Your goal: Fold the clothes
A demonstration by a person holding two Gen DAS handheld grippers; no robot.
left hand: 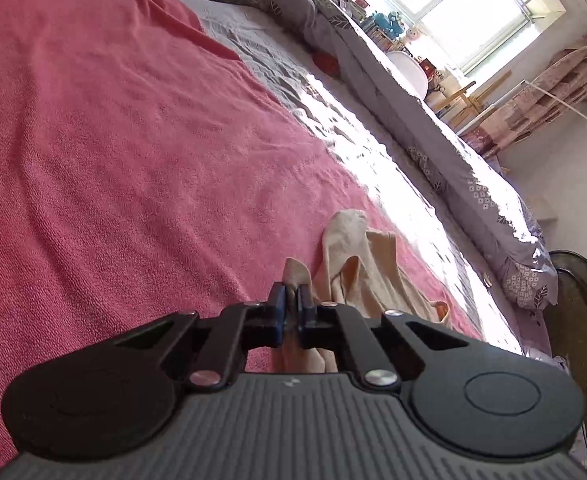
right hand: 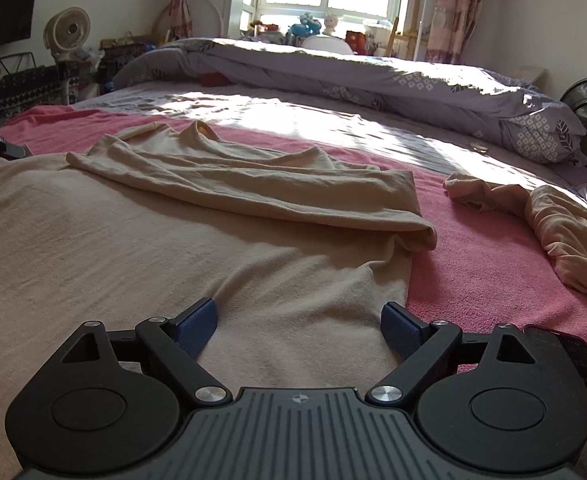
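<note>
Two claws work our beige shirt (right hand: pixel 141 240): left gripper (left hand: pixel 292 304) clenched on cloth, right gripper (right hand: pixel 298 326) spread above the hem; tugging could undo the fold ahead.

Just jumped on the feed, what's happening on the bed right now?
A person is folding clothes with two handheld grippers. The left gripper is shut on a bit of the beige garment on the pink blanket. The right gripper is open, low over the beige garment, which lies spread with one part already folded across it. A second crumpled beige piece lies to the right, untouched.
</note>
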